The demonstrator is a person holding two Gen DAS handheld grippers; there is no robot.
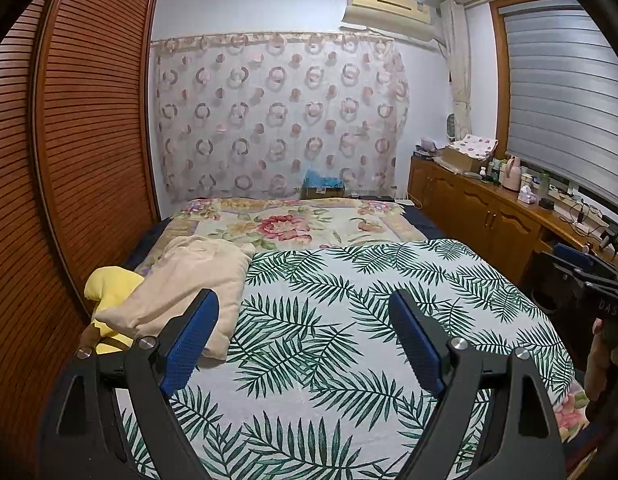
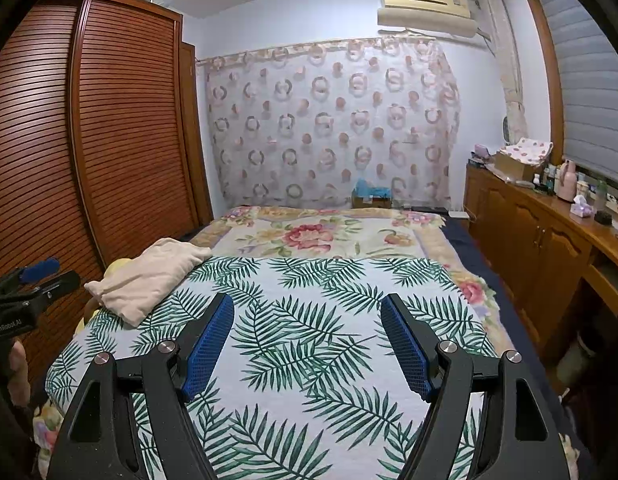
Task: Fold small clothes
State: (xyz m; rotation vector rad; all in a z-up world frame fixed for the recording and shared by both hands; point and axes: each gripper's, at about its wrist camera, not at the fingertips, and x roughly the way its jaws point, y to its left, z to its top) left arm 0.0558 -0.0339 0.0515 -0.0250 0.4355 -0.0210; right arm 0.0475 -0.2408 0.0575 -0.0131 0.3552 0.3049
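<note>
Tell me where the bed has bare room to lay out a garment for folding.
The palm-leaf sheet is bare ahead of both tongs, from the beige cloth on its left edge across to its right edge. The floral blanket beyond is also bare. The left edge is crowded: the beige cloth overlaps a yellow item beside the wardrobe.

A palm-leaf sheet [image 2: 309, 320] covers the bed, louvred wardrobe [image 2: 121, 132] left, wooden sideboard [image 2: 541, 236] right.

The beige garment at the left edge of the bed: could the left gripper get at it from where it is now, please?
Probably yes. The left gripper is open, and the beige garment lies just ahead to its left on the palm-leaf sheet, nothing between them. A yellow cloth is partly tucked beneath it.
</note>
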